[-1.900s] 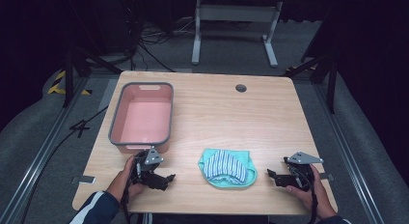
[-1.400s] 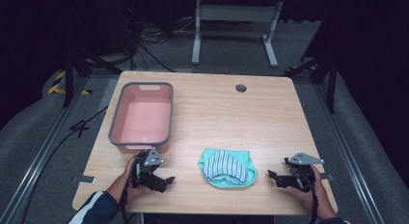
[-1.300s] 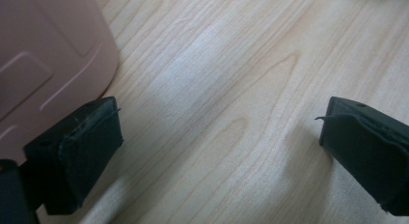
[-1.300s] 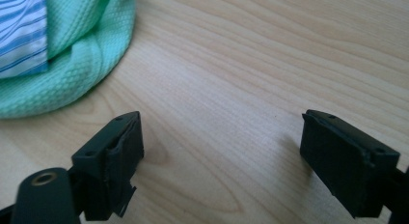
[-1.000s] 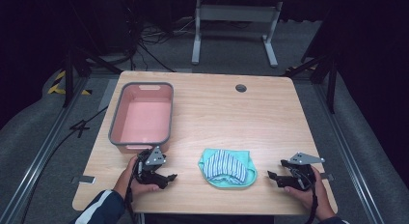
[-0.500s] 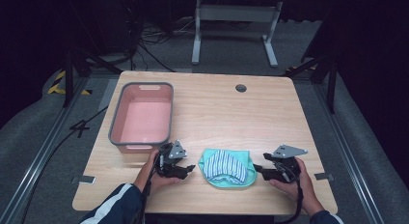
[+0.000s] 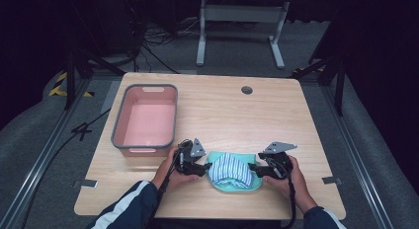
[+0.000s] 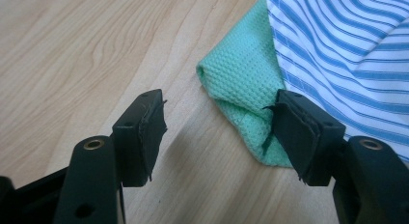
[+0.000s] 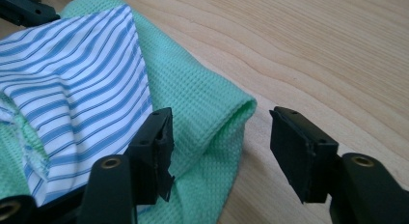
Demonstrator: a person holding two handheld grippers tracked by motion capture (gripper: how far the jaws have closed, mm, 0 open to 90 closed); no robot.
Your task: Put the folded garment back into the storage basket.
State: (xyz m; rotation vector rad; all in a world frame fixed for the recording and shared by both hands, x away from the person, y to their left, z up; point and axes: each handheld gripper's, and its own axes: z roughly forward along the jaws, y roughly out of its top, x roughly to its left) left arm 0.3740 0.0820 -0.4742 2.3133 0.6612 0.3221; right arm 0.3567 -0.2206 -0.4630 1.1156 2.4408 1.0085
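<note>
Cloths lie bunched at the near middle of the wooden tabletop [image 7: 296, 120]: a green waffle-weave cloth [image 7: 249, 185] underneath and a blue-and-white striped cloth [image 7: 230, 169] piled on top of it. We see no brand, label or readable writing on either cloth or anywhere else.

We see the left claw [image 7: 203, 167] at the left edge of the bundle, held in the person's left hand [image 7: 174, 171]. In the left gripper view its jaws stand apart, having just been closing, with a folded corner of the green cloth [image 8: 241, 103] lying just inside the right-hand jaw and bare wood before the other. The pads do not press the fabric between them.

We see the right claw [image 7: 254, 169] at the right edge of the bundle, held in the right hand [image 7: 291, 175]. In the right gripper view its jaws are also spread, having just been closing, and a folded edge of the green cloth [image 9: 212, 118] lies between them, with the striped cloth [image 9: 77, 98] behind the left-hand jaw. Nothing is pinched yet.

A pink bin with a grey rim [image 7: 117, 129] sits on the left part of the tabletop, just beyond the left claw. A small round grommet hole [image 7: 246, 90] marks the far edge.
</note>
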